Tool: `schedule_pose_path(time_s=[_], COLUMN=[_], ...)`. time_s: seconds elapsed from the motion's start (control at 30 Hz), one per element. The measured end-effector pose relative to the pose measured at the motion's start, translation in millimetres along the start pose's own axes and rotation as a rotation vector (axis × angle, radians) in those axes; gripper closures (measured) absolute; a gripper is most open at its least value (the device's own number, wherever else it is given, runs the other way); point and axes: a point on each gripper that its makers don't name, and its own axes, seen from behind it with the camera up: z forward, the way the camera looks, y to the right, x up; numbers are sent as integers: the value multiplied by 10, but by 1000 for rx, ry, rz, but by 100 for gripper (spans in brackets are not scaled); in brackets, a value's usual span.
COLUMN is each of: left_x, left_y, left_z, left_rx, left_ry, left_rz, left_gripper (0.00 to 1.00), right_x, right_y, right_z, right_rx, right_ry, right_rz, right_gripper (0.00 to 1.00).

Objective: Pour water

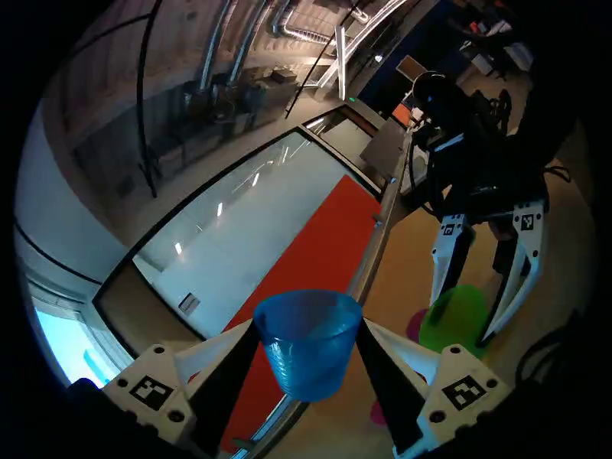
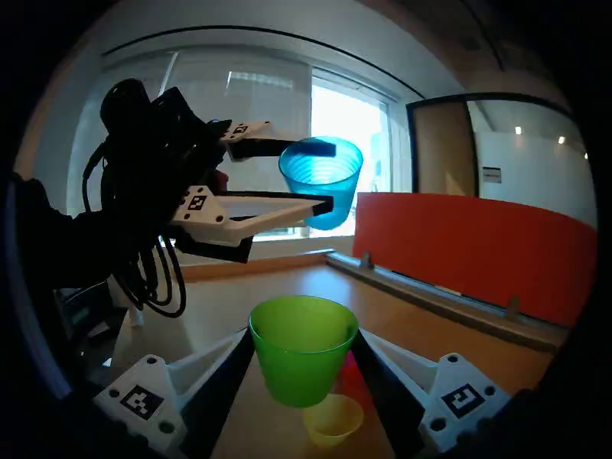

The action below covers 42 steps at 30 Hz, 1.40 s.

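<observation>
The wooden bench (image 2: 428, 336) runs under and ahead of both grippers. A long red divider (image 2: 474, 245) stands along its far edge, off to the right of the right gripper's fingers. From the left gripper view the same divider (image 1: 314, 252) stretches straight ahead beyond the fingertips, with the bench (image 1: 398, 268) to its right.

The left gripper (image 1: 307, 325) is clamped on a blue cup (image 1: 307, 344), one finger pressing on each side of the cup, which is raised well clear of the bench. From the right gripper view, the left gripper (image 2: 330, 176) hangs ahead and higher up, reaching in from the left with black cables trailing behind it. Its blue cup (image 2: 321, 180) sits above the green one, with its mouth turned a little toward the camera (whether it holds water I cannot tell).

The right gripper (image 2: 304, 333) is clamped on a green cup (image 2: 302, 348), a finger on either side just below the rim, and the cup is upright. From the left gripper view, the right gripper (image 1: 467, 314) is ahead and to the right, pointing down, with the green cup (image 1: 459, 317) between its fingers.

A small yellow cup (image 2: 333, 419) stands on the bench just below the green cup, between the right gripper's fingers. A small red thing (image 2: 352, 371) lies just beside it, too hidden to name.
</observation>
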Motion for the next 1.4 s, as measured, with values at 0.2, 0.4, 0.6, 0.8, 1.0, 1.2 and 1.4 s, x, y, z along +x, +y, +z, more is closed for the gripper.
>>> schedule_pose_path(time_s=[0.2, 0.4, 0.6, 0.8, 1.0, 1.2, 1.4], left_x=[33, 48, 82, 107, 146, 183, 195], left_y=[-10, -21, -40, -41, -35, -21, -13], left_z=[1, 9, 4, -5, -5, -7, -7], left_rx=[4, 8, 11, 13, 12, 11, 8], left_ry=[6, 10, 15, 17, 21, 25, 24], left_rz=[16, 55, 81, 110, 146, 168, 192], left_gripper=[14, 14, 14, 14, 14, 14, 14], right_x=[4, 13, 35, 54, 58, 62, 61], right_y=[-4, -21, -35, -36, -13, 4, 18], right_z=[13, 28, 44, 62, 67, 77, 78], right_rx=[1, 6, 10, 9, 3, 0, -3], right_ry=[1, 2, 5, 10, 11, 16, 18], right_rz=[1, -1, -4, -6, -8, -5, -5], right_gripper=[9, 9, 9, 9, 9, 9, 9])
